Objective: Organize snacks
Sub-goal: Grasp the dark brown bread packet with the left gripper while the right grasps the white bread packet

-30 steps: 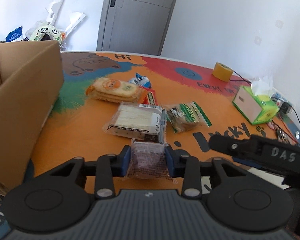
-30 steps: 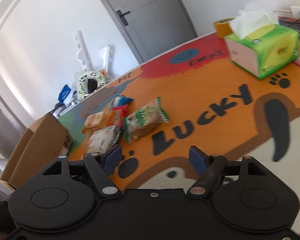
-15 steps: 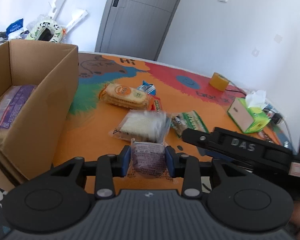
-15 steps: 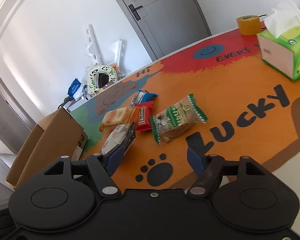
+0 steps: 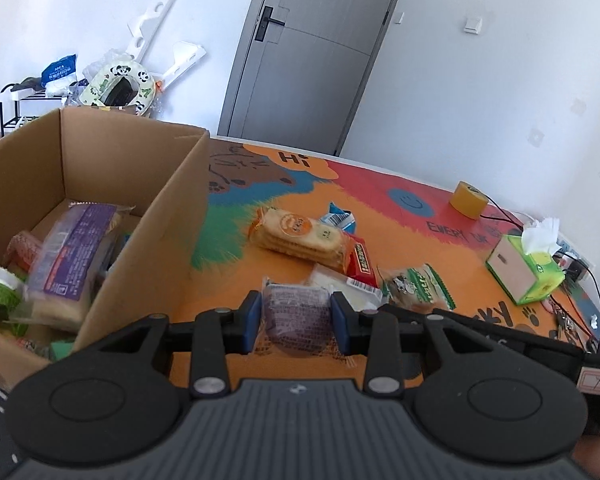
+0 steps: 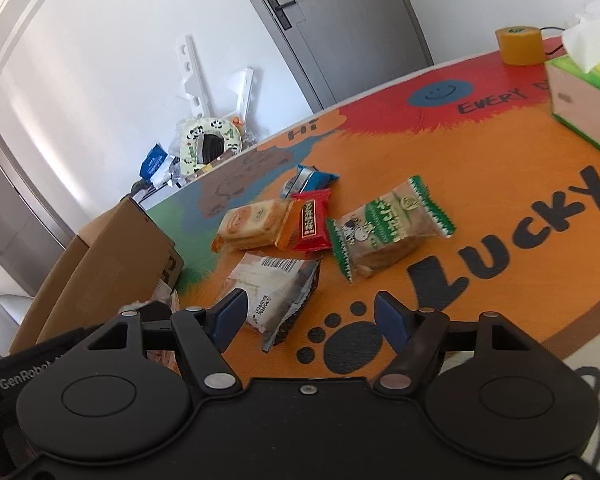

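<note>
My left gripper [image 5: 296, 314] is shut on a purple snack packet [image 5: 296, 328], held above the mat just right of the open cardboard box [image 5: 172, 208]. The box holds several snacks. My right gripper [image 6: 310, 316] is open and low over the mat, with nothing pressed between its pads. A white sandwich packet [image 6: 276, 284] lies just ahead of its left finger [image 6: 228, 316]. Beyond it lie a cracker pack [image 6: 252, 226], a red packet [image 6: 312, 222], a green-and-white packet [image 6: 388, 228] and a blue packet [image 6: 310, 178].
A green tissue box [image 5: 524, 272] and a yellow tape roll [image 5: 468, 200] stand at the mat's far right, with cables beside them. The right gripper's black body [image 5: 500, 340] crosses close under the left one. A grey door and clutter stand behind the table.
The left gripper has carried the purple packet left and up toward the box, whose inside now shows. The right gripper has slid left toward the snack pile and reached the white packet.
</note>
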`<act>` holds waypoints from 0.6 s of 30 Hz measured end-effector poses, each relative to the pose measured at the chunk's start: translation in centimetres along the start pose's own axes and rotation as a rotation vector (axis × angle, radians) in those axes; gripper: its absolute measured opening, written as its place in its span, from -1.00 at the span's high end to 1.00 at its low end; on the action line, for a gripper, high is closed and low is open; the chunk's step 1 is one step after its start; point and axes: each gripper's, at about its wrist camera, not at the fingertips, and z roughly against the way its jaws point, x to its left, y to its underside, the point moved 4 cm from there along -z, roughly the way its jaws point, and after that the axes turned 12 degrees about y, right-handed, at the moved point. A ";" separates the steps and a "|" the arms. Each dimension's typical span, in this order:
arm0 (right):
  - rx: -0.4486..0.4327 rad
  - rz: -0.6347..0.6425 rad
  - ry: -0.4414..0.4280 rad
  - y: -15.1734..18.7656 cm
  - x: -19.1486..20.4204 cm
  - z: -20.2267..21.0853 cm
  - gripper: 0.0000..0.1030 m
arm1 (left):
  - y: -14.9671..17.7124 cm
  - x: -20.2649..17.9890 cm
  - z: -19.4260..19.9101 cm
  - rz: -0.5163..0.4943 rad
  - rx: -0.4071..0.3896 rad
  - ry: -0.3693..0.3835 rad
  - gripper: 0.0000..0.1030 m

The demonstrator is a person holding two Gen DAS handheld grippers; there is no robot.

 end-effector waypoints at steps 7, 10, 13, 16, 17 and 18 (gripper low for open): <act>0.021 0.041 -0.030 0.2 1.7 -1.3 0.02 | -0.2 0.9 -0.3 0.020 -0.010 -0.012 0.30; 0.030 0.048 -0.052 0.3 2.0 -1.7 0.39 | -0.2 0.9 -0.4 0.022 -0.007 -0.010 0.30; 0.018 0.051 -0.069 0.4 2.0 -1.2 0.70 | 0.0 0.8 -0.5 0.024 -0.005 -0.011 0.30; 0.003 0.055 -0.058 0.4 1.6 -0.6 0.75 | 0.2 0.6 -0.5 0.022 0.003 -0.009 0.30; 0.000 0.051 -0.056 0.5 1.3 -0.4 0.76 | 0.3 0.5 -0.6 0.020 0.005 -0.007 0.30; -0.002 0.046 -0.052 0.6 1.0 -0.1 0.76 | 0.3 0.3 -0.6 0.018 0.007 -0.006 0.30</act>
